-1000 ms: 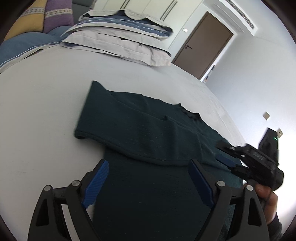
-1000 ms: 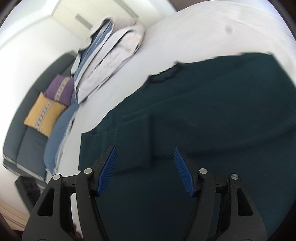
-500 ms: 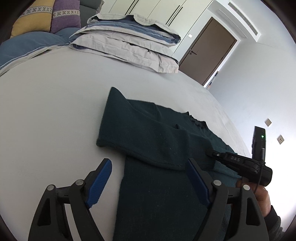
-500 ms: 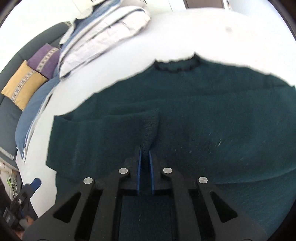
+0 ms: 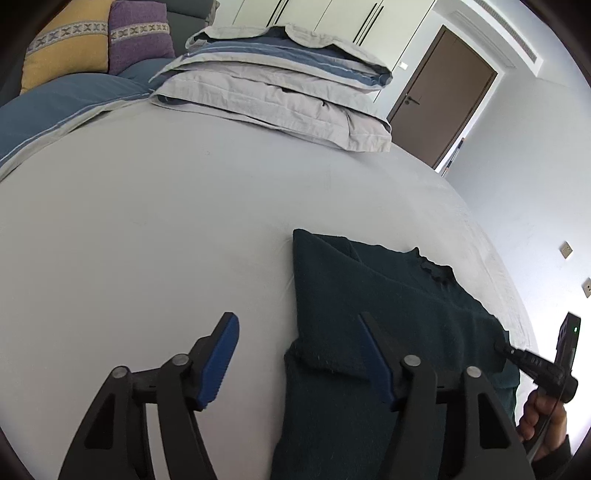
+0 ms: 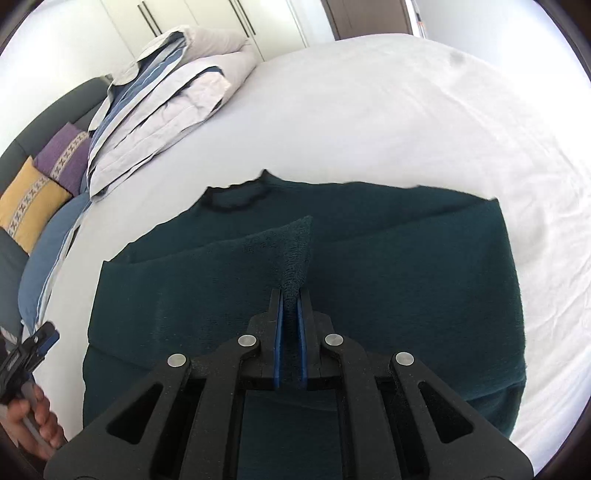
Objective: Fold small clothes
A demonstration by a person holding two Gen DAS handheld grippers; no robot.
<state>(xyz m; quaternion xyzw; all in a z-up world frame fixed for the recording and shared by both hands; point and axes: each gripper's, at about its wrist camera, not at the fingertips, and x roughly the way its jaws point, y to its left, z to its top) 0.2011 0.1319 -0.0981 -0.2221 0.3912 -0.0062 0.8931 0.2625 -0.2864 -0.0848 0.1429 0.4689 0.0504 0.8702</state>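
A: Where's the sweater?
B: Flat on the bed. The right gripper is clamped on a cuff, probably a sleeve end, lifted into a ridge.
A: The left gripper?
B: Wide open, empty, over the sweater's left edge.

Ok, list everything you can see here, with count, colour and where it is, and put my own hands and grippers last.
sweater: one, dark green, lying on the bed, its left sleeve folded across the body
bed: one, white sheet, under the sweater
folded bedding: one stack, grey and blue, far end of the bed
cushions: two, yellow and purple, on the dark sofa past the bed
door: one, brown, far wall
wardrobe: white doors, behind the bedding
left gripper: open, over the sweater's left edge
right gripper: shut on the sleeve cuff
right hand: holding the right gripper's handle
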